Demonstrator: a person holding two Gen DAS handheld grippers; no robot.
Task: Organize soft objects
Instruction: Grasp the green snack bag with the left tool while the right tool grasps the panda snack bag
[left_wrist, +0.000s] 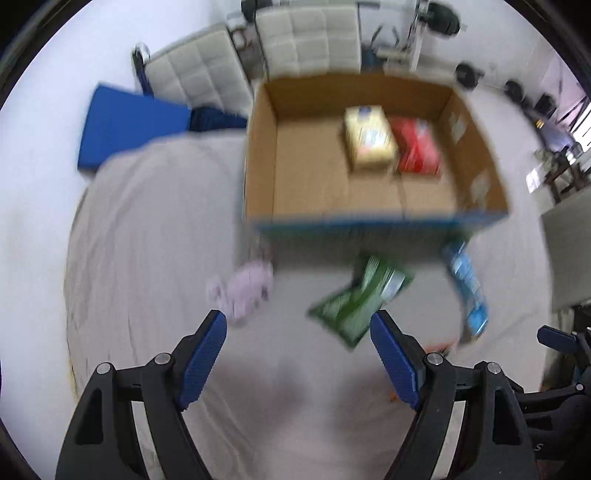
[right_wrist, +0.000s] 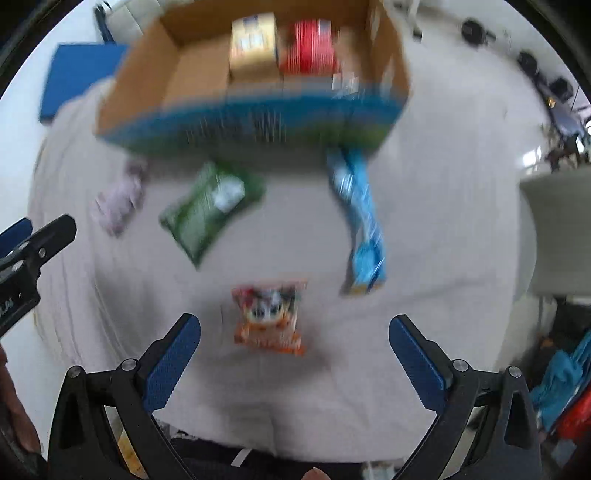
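Observation:
An open cardboard box (left_wrist: 476, 147) (right_wrist: 133, 85) stands on a pale cloth and holds a yellow pack (left_wrist: 369, 142) (right_wrist: 255, 46) and a red pack (left_wrist: 419, 144) (right_wrist: 308, 46). In front of it lie a green pack (left_wrist: 354, 299) (right_wrist: 210, 208), a blue pack (left_wrist: 467, 288) (right_wrist: 364, 225), a lilac soft item (left_wrist: 245, 290) (right_wrist: 118, 203) and an orange pack (right_wrist: 271, 319). My left gripper (left_wrist: 297, 326) hangs open over bare cloth, with the lilac item just beyond its left fingertip and the green pack beyond its right. My right gripper (right_wrist: 293, 330) is open above the orange pack. Both views are blurred.
A blue pad (left_wrist: 129, 122) (right_wrist: 79, 74) lies beyond the cloth at the left, beside two white quilted chairs (left_wrist: 306, 38). A white table edge (right_wrist: 554, 225) stands at the right. The left gripper's body (right_wrist: 33, 254) shows at the right wrist view's left edge.

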